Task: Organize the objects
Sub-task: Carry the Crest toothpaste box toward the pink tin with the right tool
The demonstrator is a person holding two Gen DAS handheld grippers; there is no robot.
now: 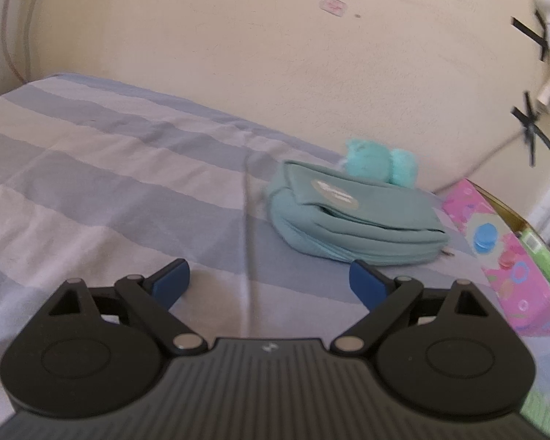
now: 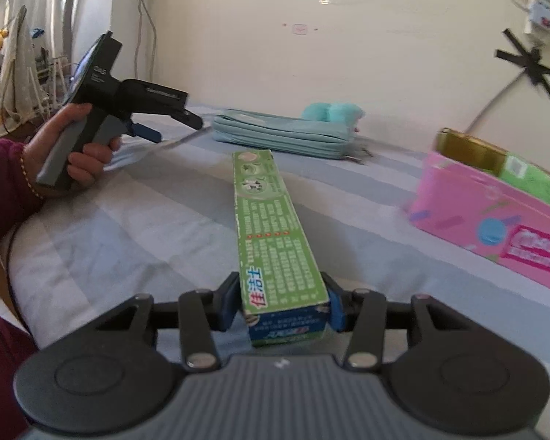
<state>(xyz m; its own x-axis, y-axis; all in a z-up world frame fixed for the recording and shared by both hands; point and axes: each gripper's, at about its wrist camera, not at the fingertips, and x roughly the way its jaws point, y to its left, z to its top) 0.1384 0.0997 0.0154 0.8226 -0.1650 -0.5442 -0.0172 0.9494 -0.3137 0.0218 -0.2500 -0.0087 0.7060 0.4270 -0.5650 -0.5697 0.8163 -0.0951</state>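
we see right gripper (image 2: 280,302) jaws clamped on near end of toothpaste box (image 2: 271,220), long axis pointing straight ahead; pink box (image 2: 487,212) lies right; left gripper (image 1: 269,280) jaws apart, empty.

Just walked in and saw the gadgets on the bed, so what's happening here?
A person is tidying things on a striped bed with two handheld grippers. The right gripper has its jaws around the near end of a green toothpaste box. The left gripper is open and empty, pointed toward a teal pouch. A pink box sits to the right.
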